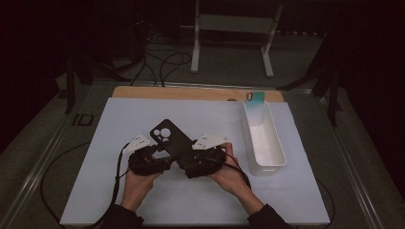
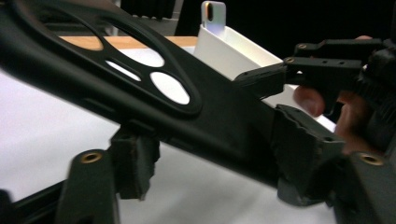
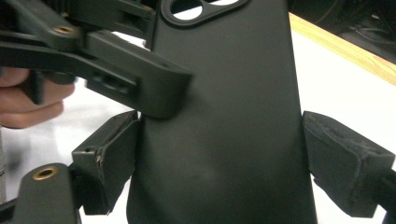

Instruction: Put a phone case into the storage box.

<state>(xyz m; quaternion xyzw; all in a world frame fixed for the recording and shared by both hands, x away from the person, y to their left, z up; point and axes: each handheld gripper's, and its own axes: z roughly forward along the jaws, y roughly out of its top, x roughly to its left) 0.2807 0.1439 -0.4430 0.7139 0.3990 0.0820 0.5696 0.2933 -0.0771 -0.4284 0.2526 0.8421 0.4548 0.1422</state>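
Clearly, with the left gripper [image 1: 152,151] and right gripper [image 1: 195,153] both clamped across the black phone case [image 1: 168,139], uneven pulling could twist it loose.

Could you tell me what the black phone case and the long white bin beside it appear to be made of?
The black phone case looks like soft matte plastic or silicone: it has an even, dull surface with no glare and moulded camera cut-outs. The white bin seems to be rigid plastic with a smooth, slightly glossy finish, thin straight walls and rounded corners. Neither material can be confirmed from looks alone.
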